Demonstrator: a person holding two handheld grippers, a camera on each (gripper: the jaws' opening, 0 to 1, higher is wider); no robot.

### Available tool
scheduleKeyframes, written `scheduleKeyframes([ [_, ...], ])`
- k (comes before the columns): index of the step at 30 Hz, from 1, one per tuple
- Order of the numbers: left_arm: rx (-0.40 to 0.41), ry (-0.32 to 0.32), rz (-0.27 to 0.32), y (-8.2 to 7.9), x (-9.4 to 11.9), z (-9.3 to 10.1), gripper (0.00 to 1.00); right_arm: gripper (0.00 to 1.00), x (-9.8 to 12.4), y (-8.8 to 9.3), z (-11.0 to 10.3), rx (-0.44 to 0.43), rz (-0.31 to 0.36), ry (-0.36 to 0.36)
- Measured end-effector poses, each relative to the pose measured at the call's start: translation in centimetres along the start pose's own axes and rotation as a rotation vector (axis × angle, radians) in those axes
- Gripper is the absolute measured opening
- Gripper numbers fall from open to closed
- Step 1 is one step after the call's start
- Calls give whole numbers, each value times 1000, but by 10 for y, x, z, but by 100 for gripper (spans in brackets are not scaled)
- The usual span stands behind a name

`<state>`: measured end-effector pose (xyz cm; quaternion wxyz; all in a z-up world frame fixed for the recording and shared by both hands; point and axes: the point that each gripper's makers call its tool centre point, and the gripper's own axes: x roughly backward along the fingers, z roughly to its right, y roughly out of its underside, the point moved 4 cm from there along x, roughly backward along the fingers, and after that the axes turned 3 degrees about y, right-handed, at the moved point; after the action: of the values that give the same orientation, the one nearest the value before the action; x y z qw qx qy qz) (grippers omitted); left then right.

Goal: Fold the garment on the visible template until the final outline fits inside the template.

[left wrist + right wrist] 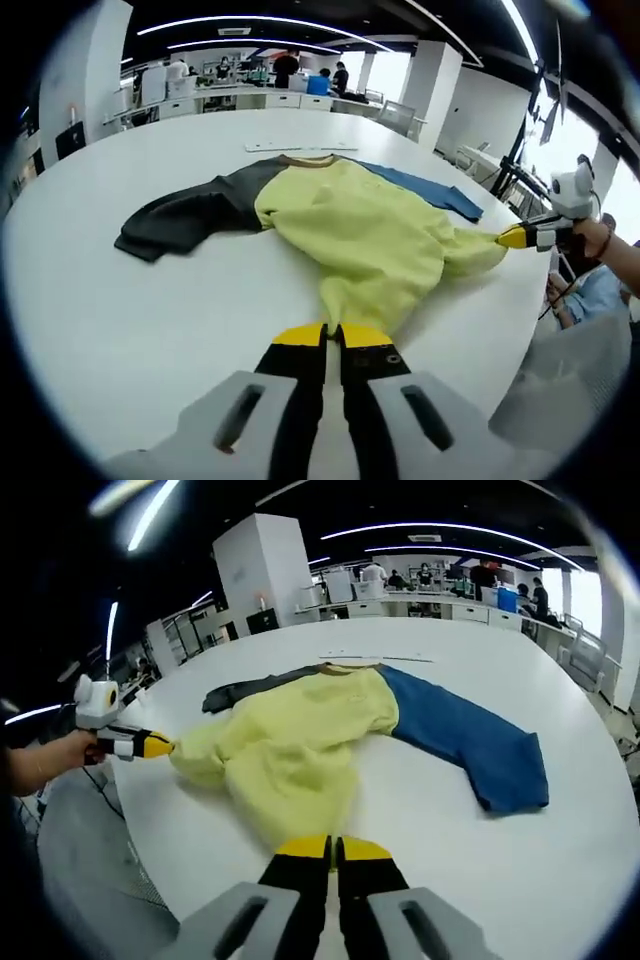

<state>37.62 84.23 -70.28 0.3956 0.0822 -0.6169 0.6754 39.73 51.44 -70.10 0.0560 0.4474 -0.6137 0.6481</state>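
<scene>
Pinching the bottom hem of a garment (350, 230) between closed yellow-tipped jaws, the left gripper (333, 335) grips one corner while the right gripper (332, 848) clamps the other; the yellow body lies bunched and wrinkled on a white table (120, 330), pulled toward the near edge; beyond it a dark grey sleeve (185, 215) stretches to one side and a blue sleeve (465, 735) to the other; a brown collar (305, 159) lies farthest from the grippers; desks and people fill the office behind.
</scene>
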Motion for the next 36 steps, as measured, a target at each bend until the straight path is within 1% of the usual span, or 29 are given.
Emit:
scheduleKeyframes([
  [3,6,-16,0,0,7,-5,1,0,8,5,3,-12,0,23],
  [5,10,-19,1,0,10,-6,1,0,12,8,5,-34,-1,28],
  [8,23,-27,-12,2,15,-8,1,0,16,12,6,-49,-4,37],
  [11,25,-31,-11,3,20,-8,1,0,21,14,5,-62,-5,40],
  [17,49,-41,-27,10,28,-10,1,0,33,17,4,-82,-3,67],
  [20,62,-44,-28,13,33,-11,1,0,37,20,5,-85,-5,92],
  [22,72,-43,-30,17,35,-11,1,0,38,23,7,-81,-11,109],
  [26,78,-46,-48,22,36,-10,1,0,35,31,7,-89,-29,109],
  [27,77,-43,-48,22,36,-9,1,0,34,32,8,-91,-31,110],
  [29,78,-26,-21,18,36,-7,2,0,31,38,10,-103,-45,116],
  [31,72,-23,-29,18,35,-6,2,0,27,44,13,-112,-62,124],
  [32,51,-27,-43,20,34,-7,2,0,26,46,13,-115,-66,124],
  [33,49,-28,-50,20,33,-7,2,0,24,48,13,-115,-69,125],
  [36,69,-10,-52,15,30,-4,2,0,23,51,13,-118,-80,127],
])
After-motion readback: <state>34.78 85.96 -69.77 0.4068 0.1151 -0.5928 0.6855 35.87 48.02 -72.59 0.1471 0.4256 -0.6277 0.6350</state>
